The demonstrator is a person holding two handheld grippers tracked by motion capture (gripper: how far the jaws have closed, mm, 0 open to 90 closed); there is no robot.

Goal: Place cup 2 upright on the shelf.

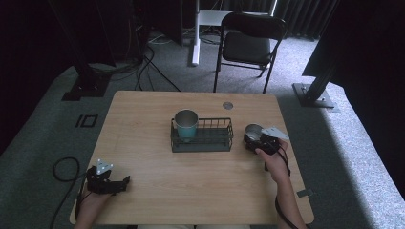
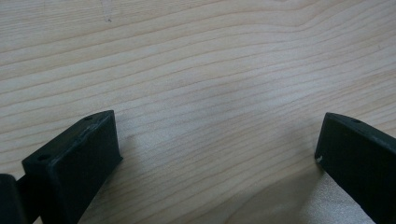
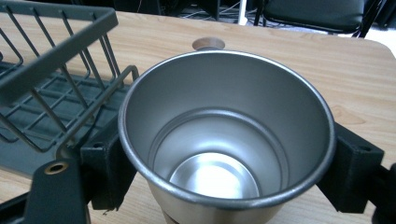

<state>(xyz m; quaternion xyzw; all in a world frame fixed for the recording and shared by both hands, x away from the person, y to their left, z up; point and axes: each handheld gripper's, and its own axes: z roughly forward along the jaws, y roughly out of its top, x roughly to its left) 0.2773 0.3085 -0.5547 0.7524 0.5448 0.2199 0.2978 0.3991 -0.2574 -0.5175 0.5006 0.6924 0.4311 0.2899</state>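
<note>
The right gripper (image 1: pixel 258 141) sits just right of the rack (image 1: pixel 202 143), its jaws set on either side of a steel cup (image 3: pixel 227 135) that stands upright and empty on the table (image 1: pixel 191 191). In the right gripper view the 2 jaws meet the cup wall below the rim, so the cup appears pinched, a hold that would keep it level for lifting. The rack's right end lies just beside the cup, which suggests that is where it is bound.

A teal cup (image 1: pixel 186 124) already stands upright in the rack's left end, leaving the right part free, room enough for 1 more.

The left gripper (image 1: pixel 119 185) rests at the near left corner of the table, jaws spread over bare wood, well apart from the rack. It looks parked out of the way, since 1 hand can manage a light cup.
</note>
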